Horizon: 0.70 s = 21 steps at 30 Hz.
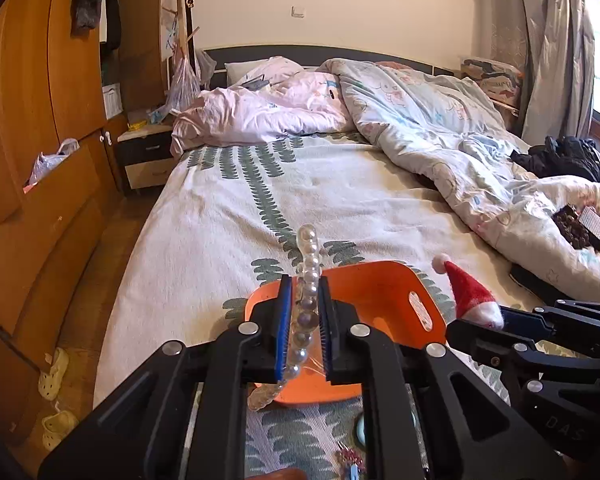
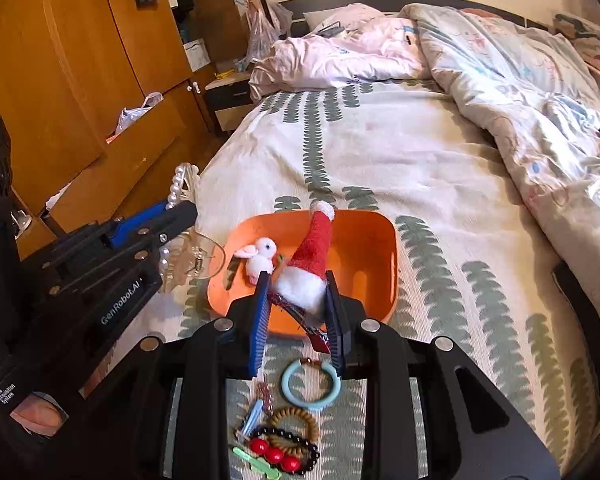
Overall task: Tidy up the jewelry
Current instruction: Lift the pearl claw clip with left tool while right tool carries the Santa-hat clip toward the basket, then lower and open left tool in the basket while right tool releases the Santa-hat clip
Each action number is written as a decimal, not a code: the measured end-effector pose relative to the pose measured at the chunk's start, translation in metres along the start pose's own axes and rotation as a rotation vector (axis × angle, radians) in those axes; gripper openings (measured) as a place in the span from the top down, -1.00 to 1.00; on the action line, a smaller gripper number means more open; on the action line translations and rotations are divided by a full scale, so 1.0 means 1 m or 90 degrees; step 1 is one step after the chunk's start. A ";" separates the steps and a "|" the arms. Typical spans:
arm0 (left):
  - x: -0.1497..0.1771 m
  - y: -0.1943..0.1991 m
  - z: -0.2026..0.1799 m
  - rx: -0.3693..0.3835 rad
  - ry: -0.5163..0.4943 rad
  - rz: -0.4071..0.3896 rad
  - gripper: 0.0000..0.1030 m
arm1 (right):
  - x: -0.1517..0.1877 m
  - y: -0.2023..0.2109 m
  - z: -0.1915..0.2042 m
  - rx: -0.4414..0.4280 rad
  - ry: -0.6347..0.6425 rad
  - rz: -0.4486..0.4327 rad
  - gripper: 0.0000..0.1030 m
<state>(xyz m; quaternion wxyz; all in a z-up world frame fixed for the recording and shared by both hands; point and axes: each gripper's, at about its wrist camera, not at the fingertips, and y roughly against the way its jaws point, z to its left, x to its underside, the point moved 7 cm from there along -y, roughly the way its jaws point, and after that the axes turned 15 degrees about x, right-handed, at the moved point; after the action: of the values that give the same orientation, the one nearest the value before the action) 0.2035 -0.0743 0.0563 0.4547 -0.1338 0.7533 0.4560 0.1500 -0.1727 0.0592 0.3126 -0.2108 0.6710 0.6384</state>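
Observation:
An orange tray (image 2: 374, 248) sits on the bed; it also shows in the left wrist view (image 1: 376, 284). A white bunny clip (image 2: 259, 258) lies in it. My left gripper (image 1: 304, 328) is shut on a pearl hair claw (image 1: 308, 292), held above the tray's left side; the claw also shows in the right wrist view (image 2: 181, 184). My right gripper (image 2: 297, 312) is shut on a red Santa-hat hair clip (image 2: 312, 260) over the tray's near edge. Loose jewelry lies on the sheet below it: a pale blue bangle (image 2: 311, 386), a wooden bead bracelet (image 2: 295, 424), a black bead bracelet and red ball clips (image 2: 273, 454).
The bed sheet (image 2: 380, 152) has a leaf print. A rumpled duvet (image 2: 520, 92) covers the right side, pink bedding (image 2: 340, 60) the head. A wooden wardrobe (image 2: 79, 80) and a nightstand (image 2: 227, 96) stand at the left.

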 end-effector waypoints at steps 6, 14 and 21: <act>0.004 -0.021 0.009 0.008 0.011 0.020 0.74 | -0.008 -0.024 -0.001 0.003 0.002 0.011 0.50; 0.007 -0.043 0.013 0.020 0.018 0.037 0.74 | -0.006 -0.054 -0.004 0.002 0.001 0.035 0.50; 0.016 -0.059 0.019 0.018 0.021 0.061 0.74 | -0.002 -0.075 -0.002 0.005 0.007 0.053 0.50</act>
<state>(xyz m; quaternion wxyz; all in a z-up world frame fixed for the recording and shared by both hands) 0.2415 -0.0879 0.0065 0.4216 -0.0989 0.7728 0.4639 0.2023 -0.1817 0.0056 0.2826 -0.1850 0.6837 0.6469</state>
